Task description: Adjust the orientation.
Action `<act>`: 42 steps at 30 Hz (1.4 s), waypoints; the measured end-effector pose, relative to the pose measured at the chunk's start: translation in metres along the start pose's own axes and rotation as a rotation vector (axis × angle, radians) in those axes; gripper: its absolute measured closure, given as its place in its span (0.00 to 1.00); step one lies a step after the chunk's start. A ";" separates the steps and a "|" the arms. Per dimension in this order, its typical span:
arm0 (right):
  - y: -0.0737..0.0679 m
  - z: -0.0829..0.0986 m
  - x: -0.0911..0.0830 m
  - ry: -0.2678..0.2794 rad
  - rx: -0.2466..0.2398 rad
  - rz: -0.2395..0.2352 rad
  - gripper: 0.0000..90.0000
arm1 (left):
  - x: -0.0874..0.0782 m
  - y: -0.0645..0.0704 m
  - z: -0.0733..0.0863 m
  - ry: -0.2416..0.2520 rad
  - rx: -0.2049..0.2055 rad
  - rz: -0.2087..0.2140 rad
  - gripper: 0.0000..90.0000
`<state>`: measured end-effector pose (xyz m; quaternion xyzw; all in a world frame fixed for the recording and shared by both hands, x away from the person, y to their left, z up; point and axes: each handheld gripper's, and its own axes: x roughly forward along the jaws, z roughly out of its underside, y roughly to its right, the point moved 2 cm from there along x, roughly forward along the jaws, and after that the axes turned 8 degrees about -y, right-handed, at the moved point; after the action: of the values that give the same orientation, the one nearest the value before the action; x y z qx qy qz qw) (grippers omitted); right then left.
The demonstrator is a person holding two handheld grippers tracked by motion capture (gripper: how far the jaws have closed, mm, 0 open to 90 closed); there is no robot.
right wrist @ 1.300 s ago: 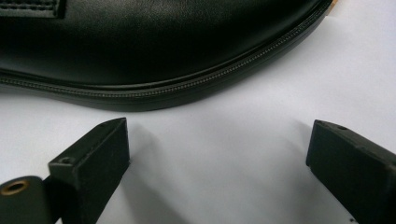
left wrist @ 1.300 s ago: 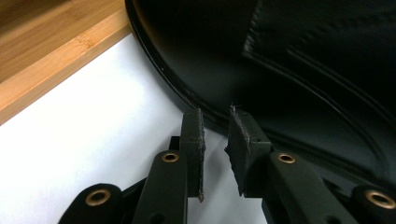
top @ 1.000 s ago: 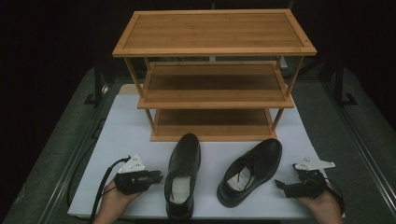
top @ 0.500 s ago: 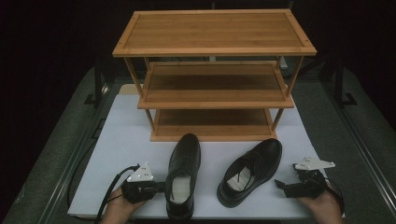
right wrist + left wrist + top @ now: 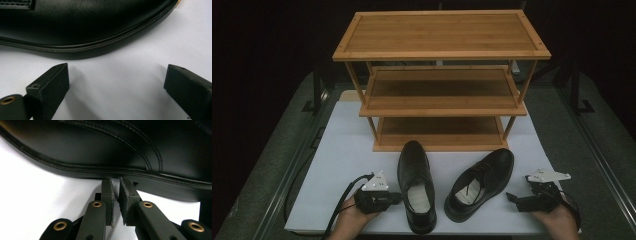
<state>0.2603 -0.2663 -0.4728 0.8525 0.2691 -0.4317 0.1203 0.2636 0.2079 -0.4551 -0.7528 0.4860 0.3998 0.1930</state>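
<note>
Two black shoes on the white mat, near its front edge, in front of the wooden rack (image 5: 439, 105). Left shoe (image 5: 416, 185) lying toe toward the rack, heel toward the front edge, long axis running front to back. Left tongs (image 5: 396, 198) right at its outer side, tips at the sole, nearly closed on nothing. Right shoe (image 5: 479, 182) angled, toe up-right. Right tongs (image 5: 512, 198) wide open, just off its flank. Left side nearer.
</note>
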 end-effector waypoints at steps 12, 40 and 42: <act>0.000 0.000 0.000 0.000 -0.001 0.000 0.06 | 0.007 -0.027 -0.011 -0.015 -0.002 -0.071 0.97; 0.000 0.000 0.000 0.000 0.000 0.000 0.06 | -0.040 -0.048 0.029 -0.038 -0.139 -0.188 0.29; 0.000 0.000 0.000 0.001 0.000 0.000 0.06 | -0.046 -0.052 0.037 -0.037 -0.164 -0.198 0.21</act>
<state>0.2602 -0.2664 -0.4729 0.8526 0.2693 -0.4314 0.1201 0.2847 0.2829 -0.4464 -0.8029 0.3712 0.4310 0.1781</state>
